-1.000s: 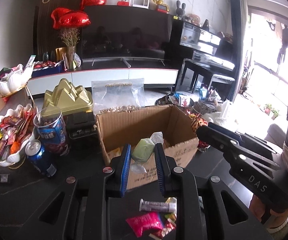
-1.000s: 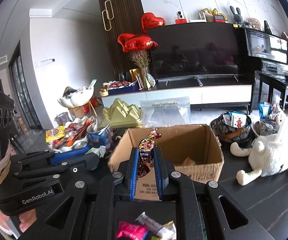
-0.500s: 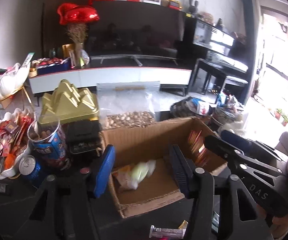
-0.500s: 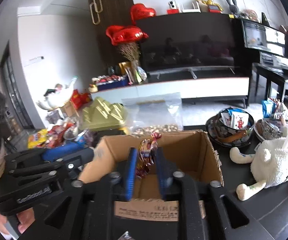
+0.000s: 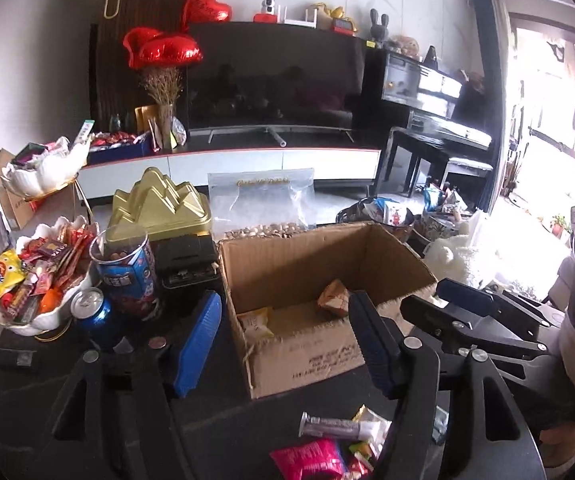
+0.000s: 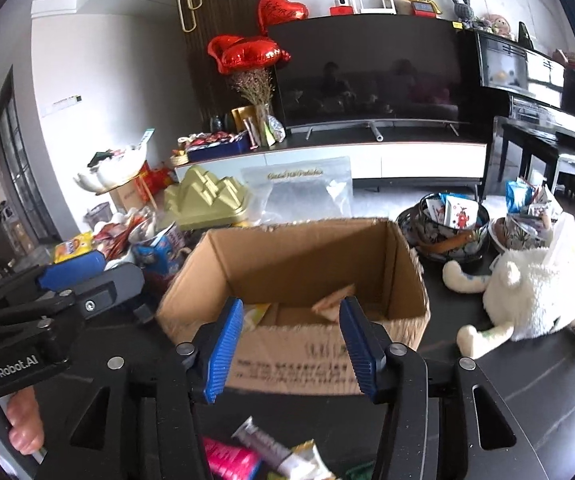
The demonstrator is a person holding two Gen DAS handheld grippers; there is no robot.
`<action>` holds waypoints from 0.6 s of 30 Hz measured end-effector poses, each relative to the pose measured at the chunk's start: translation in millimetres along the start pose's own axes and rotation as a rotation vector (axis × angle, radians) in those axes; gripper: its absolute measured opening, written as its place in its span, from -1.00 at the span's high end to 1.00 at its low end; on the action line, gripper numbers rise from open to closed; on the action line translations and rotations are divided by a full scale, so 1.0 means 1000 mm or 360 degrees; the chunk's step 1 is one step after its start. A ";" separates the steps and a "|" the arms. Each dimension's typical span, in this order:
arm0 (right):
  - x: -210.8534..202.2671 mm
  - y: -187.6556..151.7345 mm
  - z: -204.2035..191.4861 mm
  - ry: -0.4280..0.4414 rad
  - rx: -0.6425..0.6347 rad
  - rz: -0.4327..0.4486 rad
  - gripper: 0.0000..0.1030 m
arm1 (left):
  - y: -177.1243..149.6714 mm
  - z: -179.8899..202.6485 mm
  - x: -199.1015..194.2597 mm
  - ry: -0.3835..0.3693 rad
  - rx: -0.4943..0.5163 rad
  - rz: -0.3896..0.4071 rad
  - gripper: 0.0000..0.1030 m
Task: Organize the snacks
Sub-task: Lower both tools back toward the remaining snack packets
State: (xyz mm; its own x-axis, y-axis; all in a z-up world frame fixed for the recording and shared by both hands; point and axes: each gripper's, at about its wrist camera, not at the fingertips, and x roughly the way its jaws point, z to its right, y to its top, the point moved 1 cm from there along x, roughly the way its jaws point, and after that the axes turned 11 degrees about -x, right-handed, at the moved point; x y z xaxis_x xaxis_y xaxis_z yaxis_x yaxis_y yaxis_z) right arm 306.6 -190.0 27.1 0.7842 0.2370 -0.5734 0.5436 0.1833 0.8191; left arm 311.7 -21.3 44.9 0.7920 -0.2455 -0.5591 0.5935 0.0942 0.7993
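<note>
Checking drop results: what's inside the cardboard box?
Cardboard box holds a yellow packet and a tan wrapped snack. Its near wall hides the front floor.

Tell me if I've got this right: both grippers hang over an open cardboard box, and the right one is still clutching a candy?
Not quite. The right gripper holds nothing: the right wrist view shows its jaws opening, empty, above the cardboard box. The left gripper is empty too.

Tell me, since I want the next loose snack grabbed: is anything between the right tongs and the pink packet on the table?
Nothing visible. The pink packet lies just below the right tongs, whose jaws are opening, empty.
</note>
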 end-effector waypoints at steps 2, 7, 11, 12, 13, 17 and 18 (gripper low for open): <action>-0.009 -0.008 -0.005 -0.0004 -0.0012 0.0003 -0.09 | -0.008 0.000 -0.008 -0.0006 0.0007 0.0000 -0.30; -0.029 -0.029 -0.016 0.0007 -0.0038 0.0003 -0.10 | -0.033 0.002 -0.024 -0.0022 0.0059 -0.0015 -0.30; -0.043 -0.047 -0.022 0.0019 -0.0062 -0.0017 -0.10 | -0.055 0.006 -0.034 -0.0030 0.0089 -0.0029 -0.30; -0.045 -0.050 -0.023 0.0024 -0.0068 -0.0021 -0.10 | -0.060 0.008 -0.036 -0.0039 0.0097 -0.0039 -0.30; -0.048 -0.053 -0.025 0.0031 -0.0071 -0.0024 -0.10 | -0.065 0.009 -0.037 -0.0043 0.0101 -0.0049 -0.30; -0.057 -0.068 -0.028 0.0043 -0.0099 -0.0042 -0.10 | -0.084 0.014 -0.043 -0.0048 0.0118 -0.0072 -0.30; -0.060 -0.072 -0.028 0.0047 -0.0106 -0.0045 -0.10 | -0.088 0.015 -0.043 -0.0053 0.0121 -0.0082 -0.29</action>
State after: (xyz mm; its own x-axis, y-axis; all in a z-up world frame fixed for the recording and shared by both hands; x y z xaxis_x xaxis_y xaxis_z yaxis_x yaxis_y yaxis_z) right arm 212.3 -190.7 1.7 0.7591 0.2587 -0.5974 0.5436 0.2530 0.8003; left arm 222.9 -33.4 1.8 0.7546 -0.2801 -0.5933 0.6197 0.0072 0.7848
